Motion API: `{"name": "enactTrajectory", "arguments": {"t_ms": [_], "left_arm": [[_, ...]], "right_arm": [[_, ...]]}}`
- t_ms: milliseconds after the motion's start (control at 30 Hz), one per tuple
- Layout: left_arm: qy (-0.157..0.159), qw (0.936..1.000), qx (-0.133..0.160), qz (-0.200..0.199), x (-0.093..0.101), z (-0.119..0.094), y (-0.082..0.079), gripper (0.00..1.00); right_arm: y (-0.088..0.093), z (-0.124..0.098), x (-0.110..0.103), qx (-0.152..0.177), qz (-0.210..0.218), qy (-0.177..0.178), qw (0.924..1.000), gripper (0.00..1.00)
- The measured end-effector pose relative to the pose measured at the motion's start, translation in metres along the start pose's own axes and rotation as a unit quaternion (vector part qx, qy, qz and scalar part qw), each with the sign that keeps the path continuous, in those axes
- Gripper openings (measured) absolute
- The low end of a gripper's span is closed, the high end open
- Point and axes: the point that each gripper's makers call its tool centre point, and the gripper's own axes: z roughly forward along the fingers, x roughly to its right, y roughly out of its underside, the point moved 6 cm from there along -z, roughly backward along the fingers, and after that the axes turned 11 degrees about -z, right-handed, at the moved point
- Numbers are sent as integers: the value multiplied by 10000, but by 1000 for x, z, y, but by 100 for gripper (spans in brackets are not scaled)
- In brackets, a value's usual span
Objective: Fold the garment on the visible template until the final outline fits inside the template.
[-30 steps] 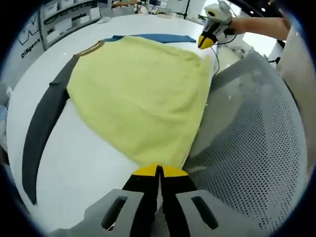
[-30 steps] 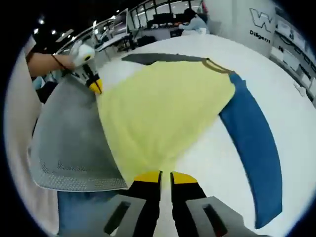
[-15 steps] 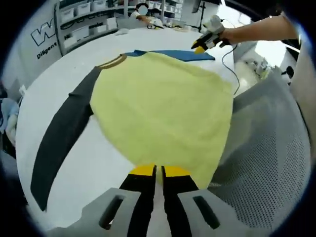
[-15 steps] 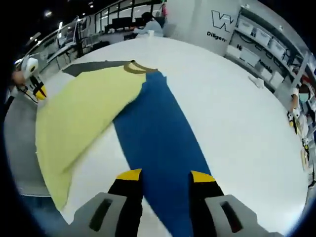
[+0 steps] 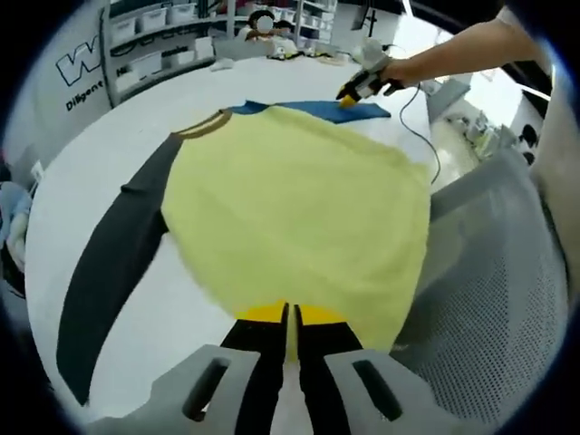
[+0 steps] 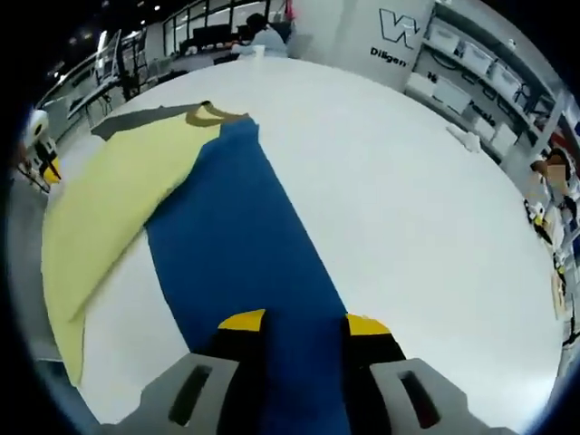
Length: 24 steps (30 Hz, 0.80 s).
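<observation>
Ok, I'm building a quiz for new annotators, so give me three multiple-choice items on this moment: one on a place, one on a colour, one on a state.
1. Where are the right gripper's fingers?
A. astride the blue sleeve
B. on the dark grey sleeve
C. on the collar

2. The garment's body is:
A. red
B. yellow
C. white

3. The left gripper is:
A. wide open
B. shut on the yellow hem
C. empty

Answers: 1 A, blue cloth runs between its open fingers; 2 B, the torso is pale yellow; 3 B, its tips meet on the yellow edge.
</observation>
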Motion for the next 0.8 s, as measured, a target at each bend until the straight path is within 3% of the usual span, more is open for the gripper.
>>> {"name": "enactTrajectory", "arguments": {"t_ms": [100, 300, 567, 667, 733, 800], "left_arm": [[12, 10000, -85, 49, 3, 4, 3, 1], [0, 9996, -263, 60, 4, 7, 10, 0], [-88, 9993, -338, -90, 2, 4, 18, 0], [-78, 9991, -403, -113, 4, 6, 21, 0], [-91, 9990, -410, -123, 5, 6, 22, 0], [-167, 9998, -81, -71, 6, 4, 11, 0]], "right_arm": [[1, 3, 15, 6, 219, 128, 9997, 21], [5, 8, 42, -205, -30, 342, 9992, 15], [2, 9, 54, -115, -53, 458, 9989, 9], [-3, 7, 60, -303, -19, 459, 9985, 12], [-3, 5, 62, -441, -43, 561, 9974, 21], [-8, -2, 55, -236, 64, 509, 9984, 23]]}}
